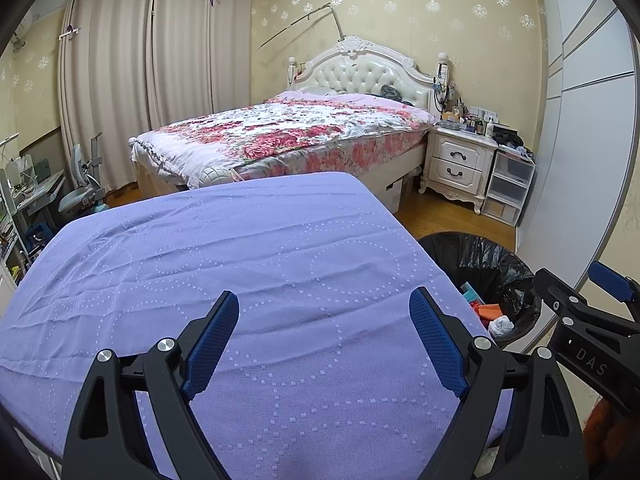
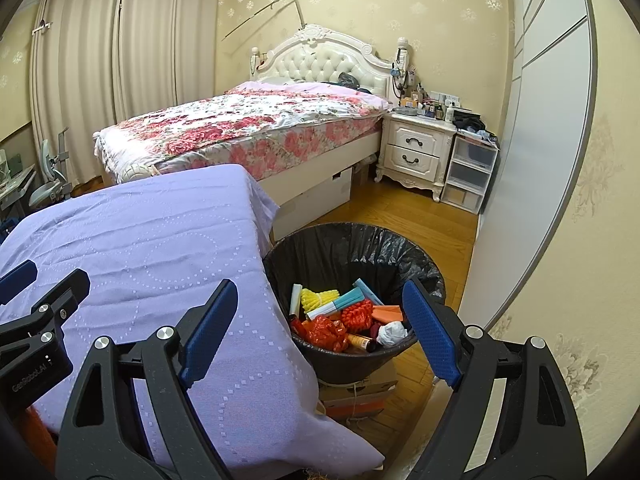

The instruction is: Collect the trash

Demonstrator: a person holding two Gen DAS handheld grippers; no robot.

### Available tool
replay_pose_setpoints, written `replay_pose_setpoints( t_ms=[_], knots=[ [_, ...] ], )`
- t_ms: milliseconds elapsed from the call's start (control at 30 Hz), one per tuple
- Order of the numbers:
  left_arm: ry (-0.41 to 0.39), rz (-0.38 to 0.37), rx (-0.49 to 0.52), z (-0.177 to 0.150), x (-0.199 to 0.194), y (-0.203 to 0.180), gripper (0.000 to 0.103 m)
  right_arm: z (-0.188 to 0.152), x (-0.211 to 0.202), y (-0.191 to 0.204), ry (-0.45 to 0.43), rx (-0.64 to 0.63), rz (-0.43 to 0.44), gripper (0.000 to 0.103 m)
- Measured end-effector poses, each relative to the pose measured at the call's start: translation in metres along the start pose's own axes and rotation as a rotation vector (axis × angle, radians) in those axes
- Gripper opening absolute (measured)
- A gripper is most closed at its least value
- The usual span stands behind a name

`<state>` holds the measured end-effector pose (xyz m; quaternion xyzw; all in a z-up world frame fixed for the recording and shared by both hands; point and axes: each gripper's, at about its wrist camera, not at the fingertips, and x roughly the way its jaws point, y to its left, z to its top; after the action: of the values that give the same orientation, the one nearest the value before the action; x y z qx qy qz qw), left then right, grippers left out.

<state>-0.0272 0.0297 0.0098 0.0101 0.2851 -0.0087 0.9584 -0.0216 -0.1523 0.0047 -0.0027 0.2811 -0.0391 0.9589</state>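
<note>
The table under its purple cloth shows no trash; all of it sits in the bin beside it. The left gripper and right gripper gape wide, empty. Reaching carelessly could snag the cloth or tip the bin.

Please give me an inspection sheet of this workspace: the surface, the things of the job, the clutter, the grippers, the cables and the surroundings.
Surface: purple cloth covers the table; no items seen on it.
Job's things: trash bin with black liner stands on the floor beside the table, apparently on cardboard; it holds colourful trash, including a white crumpled wad.
Clutter: nightstand top is crowded with bottles and small items.
Grippers: left gripper open and empty above the cloth; right gripper open and empty, near the bin.
Cables: nothing seen on the table.
Surroundings: bed with floral cover, curtains, plastic drawers, wooden floor.
</note>
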Motion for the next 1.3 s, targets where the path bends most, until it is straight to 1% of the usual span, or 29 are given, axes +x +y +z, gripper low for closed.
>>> replay_pose_setpoints(
  t_ms=[900, 1300],
  knots=[
    [0.006, -0.006, -0.005, -0.0023, -0.0009, -0.0021, 0.085, -0.0002, 0.0001, 0.0001, 0.0, -0.001, 0.0, 0.083],
    [-0.022, -0.004, 0.011, -0.0028, -0.0081, -0.0071, 0.085, 0.0, 0.0002, 0.0002, 0.0, -0.001, 0.0, 0.083]
  ],
)
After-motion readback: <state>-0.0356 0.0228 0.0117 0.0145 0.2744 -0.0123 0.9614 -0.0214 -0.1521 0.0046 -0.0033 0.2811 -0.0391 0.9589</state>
